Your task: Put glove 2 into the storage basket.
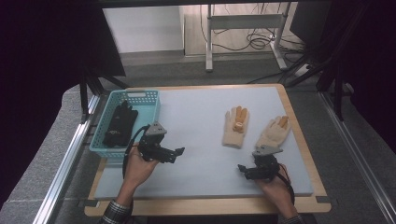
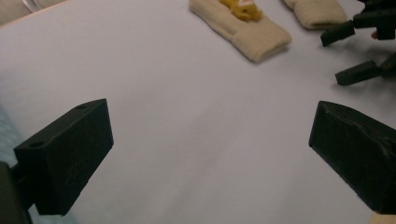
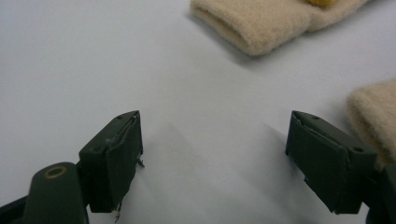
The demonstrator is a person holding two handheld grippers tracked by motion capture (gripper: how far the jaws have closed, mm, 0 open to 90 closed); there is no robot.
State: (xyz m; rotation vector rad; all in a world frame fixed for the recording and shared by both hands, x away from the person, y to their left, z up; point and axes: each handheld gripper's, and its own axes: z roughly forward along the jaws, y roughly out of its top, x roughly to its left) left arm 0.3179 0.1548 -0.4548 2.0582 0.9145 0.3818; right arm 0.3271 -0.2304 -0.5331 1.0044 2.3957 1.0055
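Ahead of the right gripper (image 1: 243, 171), jaws spread and empty, lie two cream gloves (image 1: 236, 127) with orange fingertips on the counter (image 1: 196, 116). Beside the left gripper (image 1: 177, 154), also spread, a teal basket (image 1: 149, 100) holds dark items too dim to identify.

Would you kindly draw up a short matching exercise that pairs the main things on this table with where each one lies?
Things:
1. turquoise plastic basket
2. black gloves
3. two cream knitted gloves with orange fingertips
4. left gripper

Places:
A. flat on the grey mat, right half
B. at the table's left edge
C. inside the basket
D. held open over the mat, just right of the basket

Pairs: 1-B, 2-C, 3-A, 4-D
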